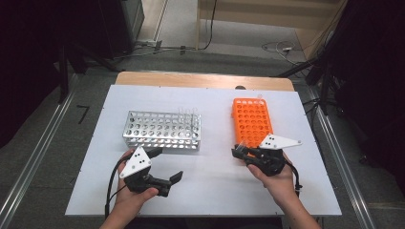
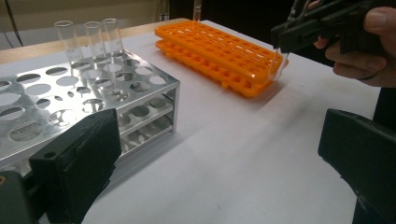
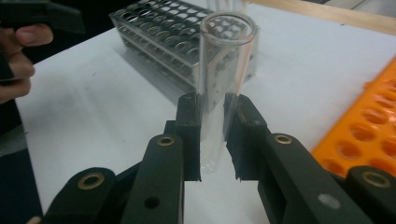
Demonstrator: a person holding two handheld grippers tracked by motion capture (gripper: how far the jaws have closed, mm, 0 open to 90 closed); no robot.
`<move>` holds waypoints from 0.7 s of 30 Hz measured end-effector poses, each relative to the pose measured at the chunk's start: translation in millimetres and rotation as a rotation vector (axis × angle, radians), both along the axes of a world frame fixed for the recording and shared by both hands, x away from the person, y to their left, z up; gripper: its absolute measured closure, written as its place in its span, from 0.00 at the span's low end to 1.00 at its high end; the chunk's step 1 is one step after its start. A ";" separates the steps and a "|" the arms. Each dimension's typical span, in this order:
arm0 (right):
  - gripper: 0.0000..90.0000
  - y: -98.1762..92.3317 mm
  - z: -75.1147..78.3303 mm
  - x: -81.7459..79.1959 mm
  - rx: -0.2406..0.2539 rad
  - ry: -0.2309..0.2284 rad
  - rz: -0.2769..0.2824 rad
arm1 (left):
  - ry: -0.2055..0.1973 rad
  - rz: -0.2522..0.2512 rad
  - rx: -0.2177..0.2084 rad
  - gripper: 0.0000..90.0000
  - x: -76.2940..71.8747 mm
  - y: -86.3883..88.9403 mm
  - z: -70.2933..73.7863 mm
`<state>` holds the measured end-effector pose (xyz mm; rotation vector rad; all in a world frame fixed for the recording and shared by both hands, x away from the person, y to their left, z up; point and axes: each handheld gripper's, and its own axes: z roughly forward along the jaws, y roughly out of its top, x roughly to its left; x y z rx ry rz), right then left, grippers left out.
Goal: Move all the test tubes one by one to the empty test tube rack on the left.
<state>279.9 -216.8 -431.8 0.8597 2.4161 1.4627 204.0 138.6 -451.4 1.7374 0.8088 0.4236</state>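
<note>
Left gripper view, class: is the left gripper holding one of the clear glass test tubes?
No. The left gripper has its two black jaws spread wide with bare white table between them; three clear glass test tubes stand in the silver metal rack.

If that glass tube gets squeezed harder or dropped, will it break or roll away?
The tube looks like thin clear glass, so it is probably fragile and slippery between the jaws of the right gripper. It is round, so on the table it would likely roll.

free: bare table between both hands | obstacles: metal rack, orange rack behind
</note>
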 end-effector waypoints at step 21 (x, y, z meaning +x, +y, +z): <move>0.82 54.1 -10.5 -30.6 -0.044 0.004 0.155 | 0.014 -0.059 -0.061 0.16 -2.1 -18.8 9.3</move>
